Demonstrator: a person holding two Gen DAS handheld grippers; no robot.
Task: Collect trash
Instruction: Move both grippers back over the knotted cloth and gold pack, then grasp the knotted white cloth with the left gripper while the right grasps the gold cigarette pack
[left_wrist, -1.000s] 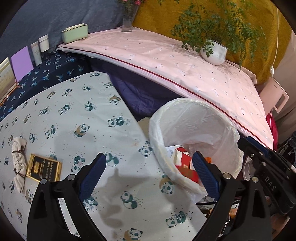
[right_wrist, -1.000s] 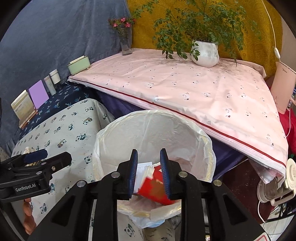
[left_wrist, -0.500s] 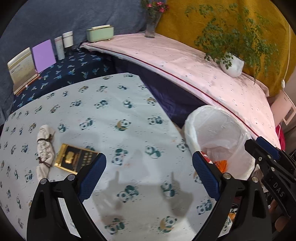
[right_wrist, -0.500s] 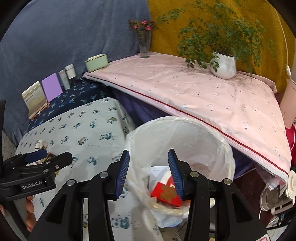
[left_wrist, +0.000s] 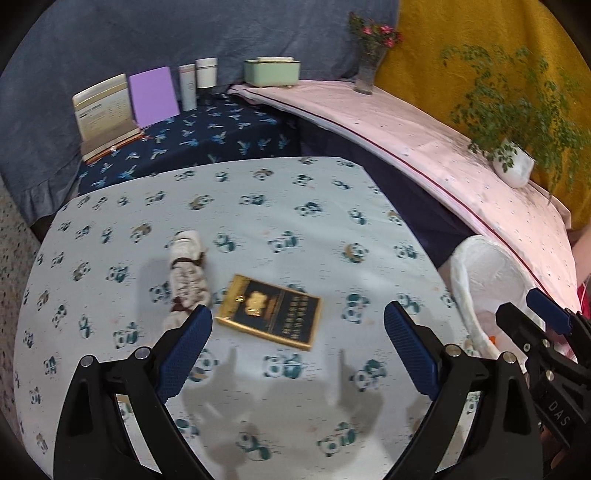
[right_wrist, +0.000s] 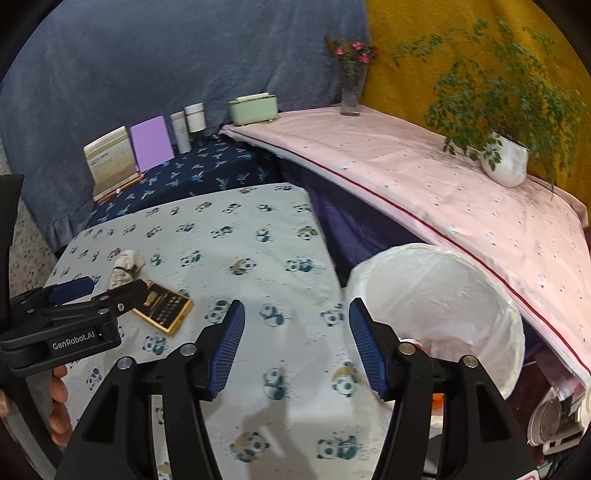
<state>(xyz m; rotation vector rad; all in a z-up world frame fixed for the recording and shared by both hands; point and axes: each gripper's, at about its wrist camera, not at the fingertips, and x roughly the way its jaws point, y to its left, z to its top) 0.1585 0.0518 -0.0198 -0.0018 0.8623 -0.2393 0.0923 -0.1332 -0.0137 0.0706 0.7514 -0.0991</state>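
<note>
Left wrist view, flat black-and-gold box (left_wrist: 271, 311), crumpled cream wad (left_wrist: 187, 268) beside

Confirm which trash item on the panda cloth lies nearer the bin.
The flat black-and-gold box; the crumpled white rag tied with brown string lies farther left of the white-lined bin.

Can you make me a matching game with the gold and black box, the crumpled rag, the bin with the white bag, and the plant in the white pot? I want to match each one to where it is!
Things:
1. gold and black box
2. crumpled rag
3. bin with the white bag
4. plant in the white pot

Places:
A. on the pink cloth
B. lying flat on the panda cloth, nearest the left gripper
C. beside the panda table, off its edge
D. on the panda cloth, just left of the box

Pairs: 1-B, 2-D, 3-C, 4-A
</note>
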